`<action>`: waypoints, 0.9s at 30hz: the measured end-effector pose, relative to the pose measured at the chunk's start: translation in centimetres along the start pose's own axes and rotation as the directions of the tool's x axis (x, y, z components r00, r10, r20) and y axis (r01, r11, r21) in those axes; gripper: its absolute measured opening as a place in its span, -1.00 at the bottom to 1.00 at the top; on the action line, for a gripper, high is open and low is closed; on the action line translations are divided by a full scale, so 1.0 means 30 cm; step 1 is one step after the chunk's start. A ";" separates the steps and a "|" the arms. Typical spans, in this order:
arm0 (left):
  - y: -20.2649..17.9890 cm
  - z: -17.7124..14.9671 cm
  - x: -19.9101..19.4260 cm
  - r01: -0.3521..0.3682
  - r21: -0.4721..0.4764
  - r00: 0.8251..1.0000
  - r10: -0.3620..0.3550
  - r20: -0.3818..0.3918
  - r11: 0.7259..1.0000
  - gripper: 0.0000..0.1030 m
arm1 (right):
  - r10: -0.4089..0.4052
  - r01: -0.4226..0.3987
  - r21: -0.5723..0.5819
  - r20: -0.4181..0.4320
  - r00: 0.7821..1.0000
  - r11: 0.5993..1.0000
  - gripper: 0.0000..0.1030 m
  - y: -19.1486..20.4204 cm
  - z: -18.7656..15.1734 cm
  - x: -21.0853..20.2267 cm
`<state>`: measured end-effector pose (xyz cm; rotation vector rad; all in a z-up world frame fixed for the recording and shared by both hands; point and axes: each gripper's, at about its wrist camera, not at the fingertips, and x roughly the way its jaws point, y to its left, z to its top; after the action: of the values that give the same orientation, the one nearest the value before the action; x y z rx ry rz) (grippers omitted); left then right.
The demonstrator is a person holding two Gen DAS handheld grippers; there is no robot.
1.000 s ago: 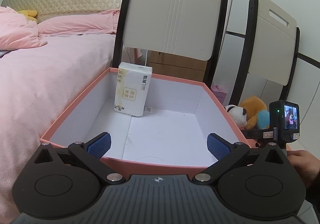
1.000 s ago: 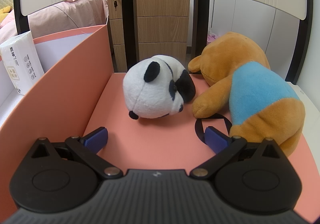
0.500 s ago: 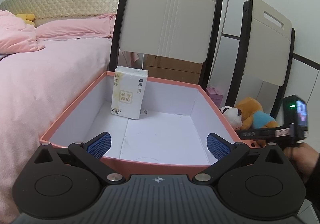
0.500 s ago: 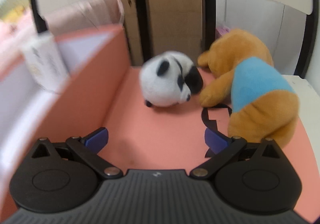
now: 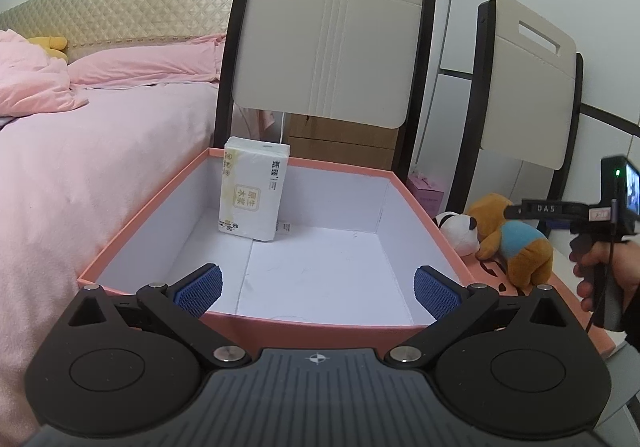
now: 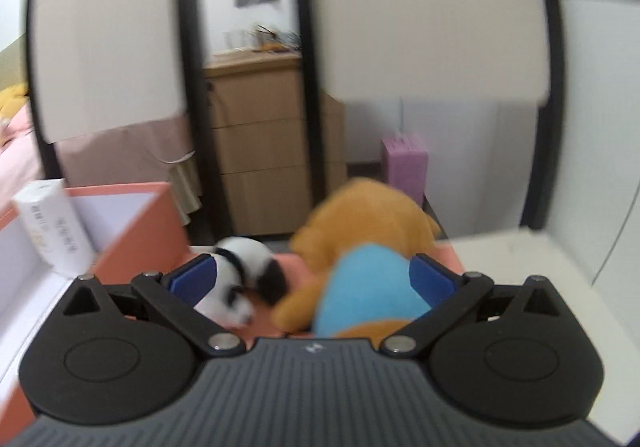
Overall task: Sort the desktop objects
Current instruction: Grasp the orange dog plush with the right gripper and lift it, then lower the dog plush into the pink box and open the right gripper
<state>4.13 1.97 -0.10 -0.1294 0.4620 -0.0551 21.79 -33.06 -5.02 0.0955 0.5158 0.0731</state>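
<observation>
A salmon box (image 5: 140, 213) with a white inside stands in front of my left gripper (image 5: 318, 289), which is open and empty at its near rim. A white tissue pack (image 5: 252, 193) stands upright in the box's far left corner; it also shows in the right wrist view (image 6: 56, 231). A panda plush (image 6: 240, 279) and an orange bear in a blue shirt (image 6: 360, 247) lie on the salmon lid (image 6: 288, 267) right of the box. My right gripper (image 6: 312, 277) is open and empty, raised above both toys. The panda (image 5: 458, 233) and the bear (image 5: 510, 237) also show in the left wrist view.
Two chair backs (image 5: 332, 35) stand behind the box. A pink bed (image 5: 80, 151) lies to the left. A wooden drawer unit (image 6: 272, 151) and a purple box (image 6: 404, 167) are on the floor behind. White tabletop (image 6: 540, 287) extends to the right.
My right gripper has risen and pulled back from the toys, so they now sit low between its fingers. My left gripper has drawn back and up from the box.
</observation>
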 end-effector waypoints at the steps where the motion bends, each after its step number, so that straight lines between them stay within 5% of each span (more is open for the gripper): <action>1: 0.003 0.000 0.002 -0.003 -0.003 1.000 0.003 0.000 1.000 1.00 | -0.008 0.008 0.019 -0.005 1.000 1.000 1.00 -0.026 -0.010 0.019; 8: 0.006 -0.001 0.006 -0.013 0.000 1.000 0.013 0.002 1.000 1.00 | -0.059 0.060 0.006 -0.080 0.995 0.998 0.97 -0.090 -0.070 0.101; 11: 0.002 -0.003 0.004 -0.011 0.006 1.000 0.011 0.003 1.000 1.00 | -0.063 0.065 0.020 -0.084 0.994 0.998 0.51 -0.097 -0.080 0.109; 20: 0.002 0.001 -0.016 -0.013 0.009 0.999 0.013 0.029 1.000 1.00 | -0.079 0.074 0.130 0.034 0.996 0.989 0.32 -0.108 -0.033 -0.054; 27: 0.023 0.014 -0.037 -0.003 -0.021 0.999 0.004 0.047 1.000 1.00 | 0.029 -0.044 0.085 0.174 0.984 0.995 0.31 0.068 0.117 -0.270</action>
<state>3.34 2.81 0.68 -0.1502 0.4154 -0.0435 16.42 -32.05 2.19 0.1965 0.3439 0.0773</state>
